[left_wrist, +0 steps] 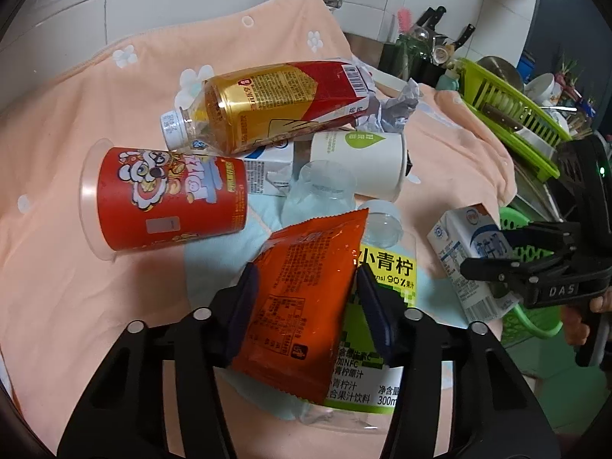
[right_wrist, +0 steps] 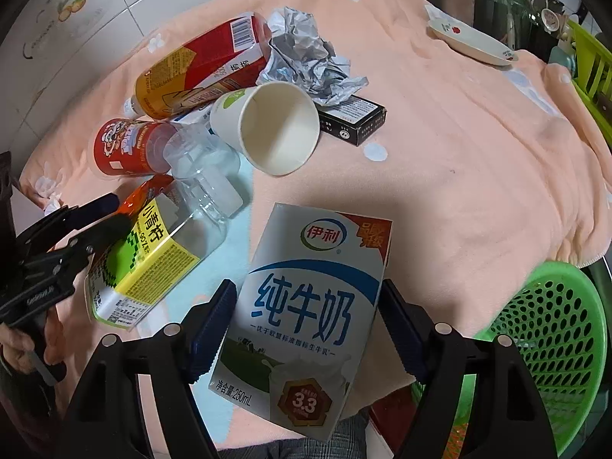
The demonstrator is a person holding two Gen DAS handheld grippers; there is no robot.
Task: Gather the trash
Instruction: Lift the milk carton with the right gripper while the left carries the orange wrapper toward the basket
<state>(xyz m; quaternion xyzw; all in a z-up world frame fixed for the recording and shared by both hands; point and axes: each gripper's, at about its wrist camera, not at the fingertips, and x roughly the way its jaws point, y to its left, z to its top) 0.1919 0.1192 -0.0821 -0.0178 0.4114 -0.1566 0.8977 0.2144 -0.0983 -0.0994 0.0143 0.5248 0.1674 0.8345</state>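
R tongs (right_wrist: 306,329) grip milk carton (right_wrist: 310,306) (lifted).

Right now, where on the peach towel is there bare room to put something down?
The widest bare patch of the towel lies between the paper cup, the small plate and the green basket. The side with the bottles, red can and crumpled foil is crowded.

"纯牛奶", "伊利", "3.3", "250mL" on milk carton (right_wrist: 306,306); "小青柠", "300m" on juice bottle (left_wrist: 382,287); "DAS" on right tool (left_wrist: 508,264)
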